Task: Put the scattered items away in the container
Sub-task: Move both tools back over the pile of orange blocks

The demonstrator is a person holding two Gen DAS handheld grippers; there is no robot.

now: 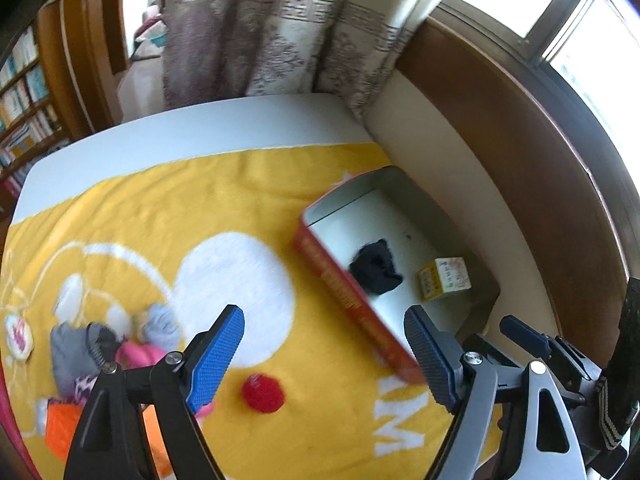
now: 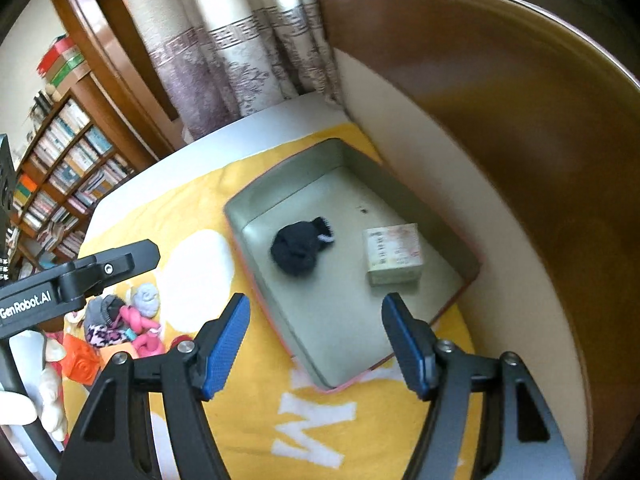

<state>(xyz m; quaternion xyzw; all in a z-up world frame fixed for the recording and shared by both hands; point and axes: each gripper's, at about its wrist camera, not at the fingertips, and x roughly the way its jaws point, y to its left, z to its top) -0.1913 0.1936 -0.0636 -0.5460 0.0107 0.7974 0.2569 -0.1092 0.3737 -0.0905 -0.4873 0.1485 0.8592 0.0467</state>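
Observation:
A red-sided metal tin [image 1: 340, 280] [image 2: 256, 184] lies open on a yellow towel [image 1: 160, 208]. Inside it are a black sock ball [image 1: 376, 266] [image 2: 298, 248] and a small paper box [image 1: 444, 278] [image 2: 394, 254]. My left gripper [image 1: 324, 354] is open and empty, above the towel beside the tin's near wall. My right gripper [image 2: 318, 346] is open and empty, above the tin's near end. A red ball [image 1: 262, 394] lies on the towel below the left gripper. A pile of small things [image 1: 120, 344] [image 2: 124, 320] with grey, pink and orange items lies at the left.
The towel covers a white table [image 1: 200, 128] against a curtain [image 1: 260, 32] and a brown wall panel [image 2: 500, 120]. A bookshelf [image 2: 60, 176] stands at the far left. The right gripper [image 1: 532, 340] shows at the lower right of the left wrist view.

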